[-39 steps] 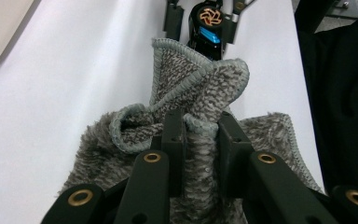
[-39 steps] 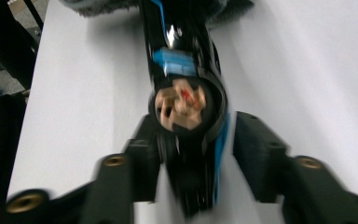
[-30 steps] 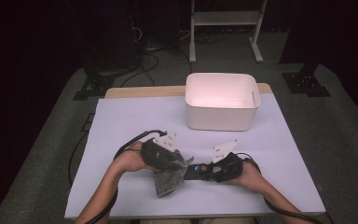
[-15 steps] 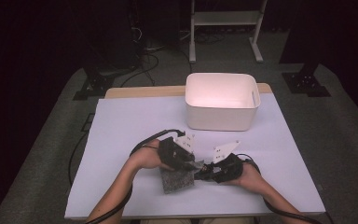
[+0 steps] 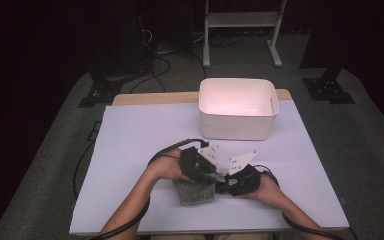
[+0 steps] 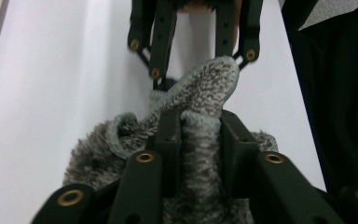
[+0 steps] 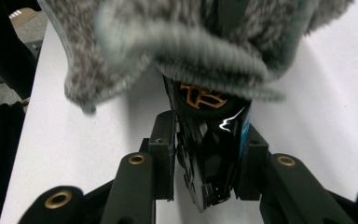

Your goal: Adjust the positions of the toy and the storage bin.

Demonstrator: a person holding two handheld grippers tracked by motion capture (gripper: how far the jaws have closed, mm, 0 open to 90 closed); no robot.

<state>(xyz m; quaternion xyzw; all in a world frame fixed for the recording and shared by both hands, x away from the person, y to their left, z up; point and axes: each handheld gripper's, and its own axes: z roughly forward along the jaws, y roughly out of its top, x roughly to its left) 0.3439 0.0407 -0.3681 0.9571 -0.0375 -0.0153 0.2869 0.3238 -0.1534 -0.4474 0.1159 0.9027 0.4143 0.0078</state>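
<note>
While your right gripper [image 5: 226,184] clamps the glossy black packet [image 7: 209,154], your left gripper [image 5: 211,176], at its nine o'clock, has jaws just eased but still pinching the grey fleece pouch [image 6: 200,140].

Markings inventory: we are finding one mark only, an orange emblem [image 7: 204,96] printed on the glossy black packet [image 7: 212,149] that the right gripper [image 7: 209,154] is clamping, seen in the right gripper view. We are making out angular, letter-like strokes in it, but the grey fuzzy cloth [image 7: 177,42] is covering its top edge, so we are not reading it as any word. We are finding no other legible text, label or number
</note>
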